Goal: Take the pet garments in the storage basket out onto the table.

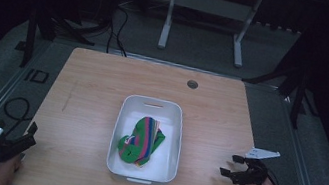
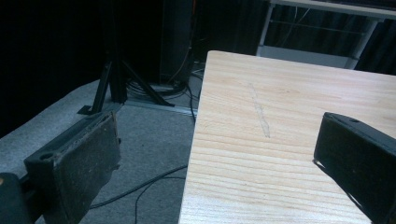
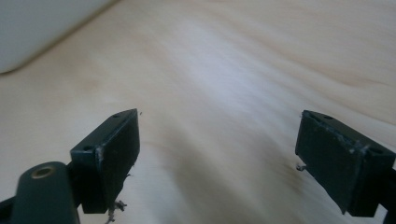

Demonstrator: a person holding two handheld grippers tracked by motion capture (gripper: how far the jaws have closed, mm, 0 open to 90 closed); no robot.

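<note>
**Both grippers released at the near desk corners; cloth lies in the bin**

Striped cloth (image 1: 141, 140): green with pink, blue and orange bands, bunched in a heap inside the white bin (image 1: 124, 116). It lies toward the near half of the bin, touching the floor of it. Whether it is one piece or several I cannot tell from the high view.

Bin: rectangular, rounded corners, at the middle of the desk (image 1: 92, 85), long side running near to far.

Left gripper (image 1: 27, 136): at the near left corner of the desk, over its edge. Fingers (image 2: 88, 163) spread wide, nothing between them; in the left gripper view one sits over the grey floor (image 2: 154, 140), the other over the wood.

Right gripper (image 1: 231, 165): near right part of the desk, well apart from the bin. Fingers (image 3: 114, 154) released, spread wide, bare wood between them. A white bin wall (image 3: 42, 28) shows at the far left of the right gripper view.

Neither gripper touches the cloth or the bin.
</note>
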